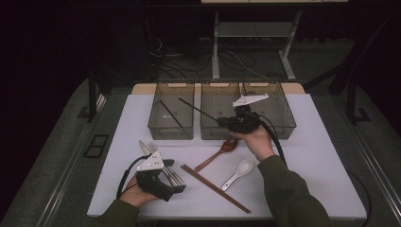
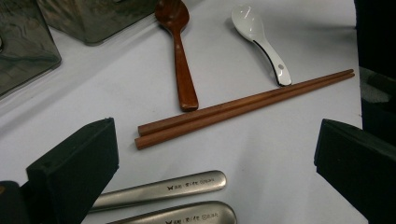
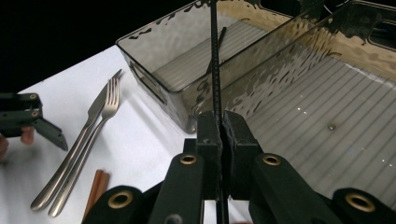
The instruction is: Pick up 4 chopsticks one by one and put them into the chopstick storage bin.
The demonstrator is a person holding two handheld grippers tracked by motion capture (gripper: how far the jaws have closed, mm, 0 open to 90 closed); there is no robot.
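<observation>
The right gripper had its fingers clamped tight on a black chopstick, which slanted above the middle bin toward the left bin, where a second black chopstick lay inside. The left gripper rested low on the tabletop with fingers spread wide (nothing between them) over the handles of a knife and fork. Brown chopsticks, a wooden spoon and a white spoon lay near.
</observation>
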